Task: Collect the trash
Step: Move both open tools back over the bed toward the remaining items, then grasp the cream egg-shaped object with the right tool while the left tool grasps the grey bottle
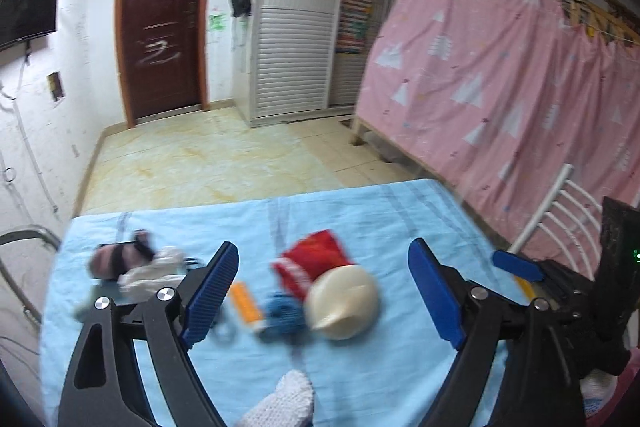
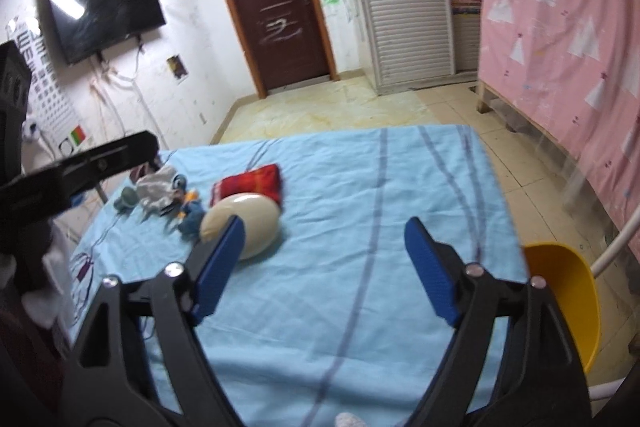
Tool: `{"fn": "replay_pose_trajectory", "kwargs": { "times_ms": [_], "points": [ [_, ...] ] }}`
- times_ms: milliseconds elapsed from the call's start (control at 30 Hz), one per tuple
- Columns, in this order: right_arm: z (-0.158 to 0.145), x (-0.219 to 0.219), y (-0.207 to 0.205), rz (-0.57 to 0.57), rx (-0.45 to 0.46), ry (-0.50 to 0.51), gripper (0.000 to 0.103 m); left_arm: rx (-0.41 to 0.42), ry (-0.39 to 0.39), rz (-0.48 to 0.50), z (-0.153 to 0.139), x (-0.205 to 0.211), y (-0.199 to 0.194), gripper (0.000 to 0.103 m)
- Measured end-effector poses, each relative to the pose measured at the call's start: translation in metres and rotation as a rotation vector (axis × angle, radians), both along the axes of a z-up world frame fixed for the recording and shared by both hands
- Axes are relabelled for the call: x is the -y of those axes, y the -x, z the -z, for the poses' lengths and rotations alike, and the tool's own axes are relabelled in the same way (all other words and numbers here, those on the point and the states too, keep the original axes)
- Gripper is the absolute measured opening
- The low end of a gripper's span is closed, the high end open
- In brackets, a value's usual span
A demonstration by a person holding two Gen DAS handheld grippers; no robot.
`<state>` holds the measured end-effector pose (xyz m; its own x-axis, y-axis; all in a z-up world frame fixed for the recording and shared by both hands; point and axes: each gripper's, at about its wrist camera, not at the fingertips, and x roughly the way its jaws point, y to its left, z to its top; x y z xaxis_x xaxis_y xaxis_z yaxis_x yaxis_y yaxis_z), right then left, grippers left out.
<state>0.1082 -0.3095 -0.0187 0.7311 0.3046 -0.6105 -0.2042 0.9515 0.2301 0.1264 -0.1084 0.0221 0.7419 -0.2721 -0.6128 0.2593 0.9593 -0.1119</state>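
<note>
White knit fabric (image 1: 286, 401) is seen nearest the lens at 6 o'clock in the left view, low between the left tool's arms. Left tool (image 1: 324, 293) is spread wide, nothing gripped; its blue pads (image 1: 210, 301) flank the clutter without touching it. Right tool (image 2: 324, 267) is likewise released and empty, hanging over bare blue sheet (image 2: 320, 307) on the worktop.

Trash is grouped on the sheet, blurred in the left view. Cream lid-like disc (image 1: 344, 303) lies between the left tool's pads toward 1 o'clock; a red packet (image 1: 314, 261) is partly tucked behind it at 11 o'clock. Blue crumpled thing (image 1: 284, 317) sits just at the disc's 9 o'clock, with an orange tube (image 1: 246, 301) beside it. Further toward 9 o'clock, white tissue (image 1: 154, 273) and a pinkish-black item (image 1: 116, 257) are bunched together; the item cannot be identified.

In the right view the same cluster lies at 10 o'clock of the right tool, disc (image 2: 240, 227) just behind its left pad. Yellow chair (image 2: 568, 291) is seen at 3 o'clock, off the worktop's edge. Pink curtain (image 2: 568, 27) and brown door (image 2: 276, 11) are noted behind.
</note>
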Motion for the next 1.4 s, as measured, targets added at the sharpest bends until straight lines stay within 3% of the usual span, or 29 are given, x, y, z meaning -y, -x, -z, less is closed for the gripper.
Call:
{"fn": "replay_pose_trajectory", "kwargs": {
  "times_ms": [400, 733, 900, 1400],
  "points": [
    [0.008, -0.073, -0.02, -0.16, -0.05, 0.084, 0.095, -0.027, -0.025, -0.139, 0.008, -0.091, -0.015, 0.079],
    [0.021, -0.102, -0.045, -0.26, -0.113, 0.185, 0.096, -0.117, 0.012, -0.283, 0.031, -0.173, -0.026, 0.082],
    [0.03, -0.109, -0.056, -0.291, -0.153, 0.21, 0.096, -0.16, 0.013, -0.314, 0.047, -0.19, -0.033, 0.082],
    [0.045, -0.112, -0.073, -0.322, -0.198, 0.236, 0.096, -0.254, -0.079, -0.351, 0.087, -0.196, -0.048, 0.083]
  ]
}}
